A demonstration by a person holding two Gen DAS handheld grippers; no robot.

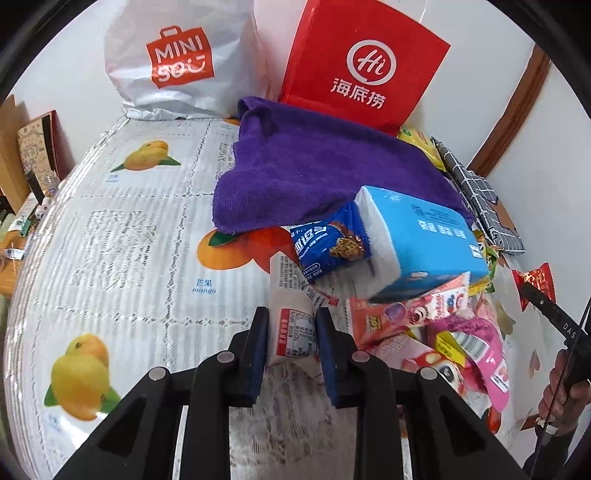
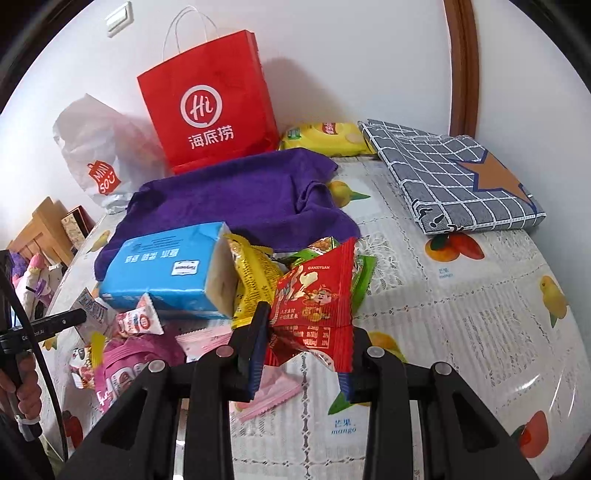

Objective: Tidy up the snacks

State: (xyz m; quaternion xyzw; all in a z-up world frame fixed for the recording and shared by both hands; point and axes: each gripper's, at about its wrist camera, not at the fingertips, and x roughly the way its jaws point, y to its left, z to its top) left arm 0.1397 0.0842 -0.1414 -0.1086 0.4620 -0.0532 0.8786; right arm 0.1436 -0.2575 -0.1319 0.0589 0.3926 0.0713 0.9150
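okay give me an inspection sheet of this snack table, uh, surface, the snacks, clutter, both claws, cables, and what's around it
Surface: table under a fruit-print lace cover.
Job's things: white snack packet in the left claw; red snack packet in the right claw; blue cookie packet leaning on the tissue pack; mixed snack pile beside it; yellow packet by the wall.
Clutter: purple towel; folded checked cloth; red paper bag; white Miniso bag.
Claws: left claw shut on the white packet; right claw shut on the red packet.
Cables: black cable by the person's hand.
Surroundings: white wall, brown wooden trim, wall switch.
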